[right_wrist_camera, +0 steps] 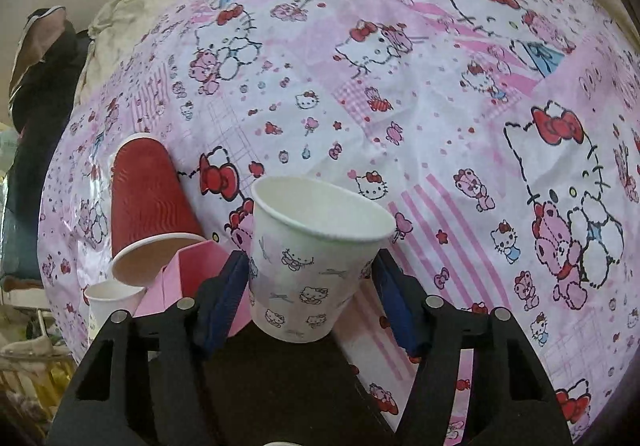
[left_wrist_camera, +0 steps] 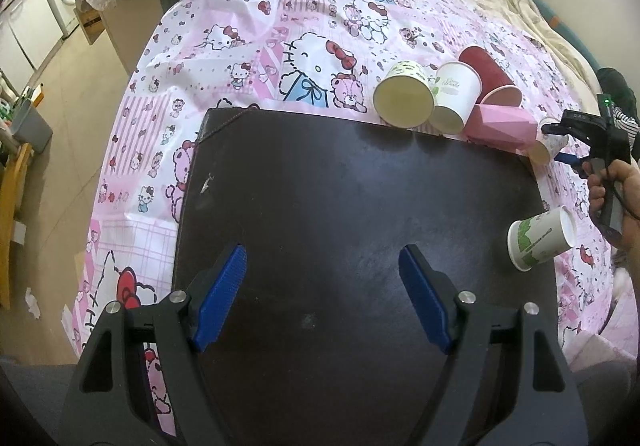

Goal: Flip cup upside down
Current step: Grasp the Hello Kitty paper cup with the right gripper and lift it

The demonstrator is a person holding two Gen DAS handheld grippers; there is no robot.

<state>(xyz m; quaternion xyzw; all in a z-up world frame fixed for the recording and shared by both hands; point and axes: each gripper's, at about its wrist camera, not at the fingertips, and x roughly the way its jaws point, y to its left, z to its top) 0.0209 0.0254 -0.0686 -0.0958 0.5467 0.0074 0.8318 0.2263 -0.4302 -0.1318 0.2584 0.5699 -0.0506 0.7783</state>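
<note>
Left gripper [left_wrist_camera: 322,296]: jaws spread wide, nothing between them; hovers over the bare middle of the dark mat [left_wrist_camera: 320,205]. Idle, well apart from every cup.

Cream cup [left_wrist_camera: 404,93]: on its side at the mat's far edge, mouth toward the left wrist camera, touching the white cup with green lettering [left_wrist_camera: 454,101] beside it.

Red ribbed cup [right_wrist_camera: 150,205]: lies on its side behind the others, mouth toward the right gripper; pink faceted cup [right_wrist_camera: 188,282] lies just in front of it, close to the gripper's left finger.

Right gripper [right_wrist_camera: 312,298]: blue pads either side of the Hello Kitty paper cup [right_wrist_camera: 310,258], low on its wall. The left pad looks to be touching; whether the right pad touches I cannot tell, so a firm hold is not certain.

Cup position: upright, mouth up, base at the far right corner of the mat, where it meets the Hello Kitty tablecloth [right_wrist_camera: 400,85].

Green-printed cup [left_wrist_camera: 540,238]: on its side near the mat's right edge, apart from the cluster.

Risk, crush: thin paper wall; a hard squeeze could dent it.

Risk, slip: tapered sides and a low hold; a loose grip may let the cup slide out mid-turn.

Risk, knock: the pink faceted cup sits so close that a rotating finger could roll it, and the red one with it.

Risk, landing: the rim set half on the mat edge, half on cloth, could tip.
</note>
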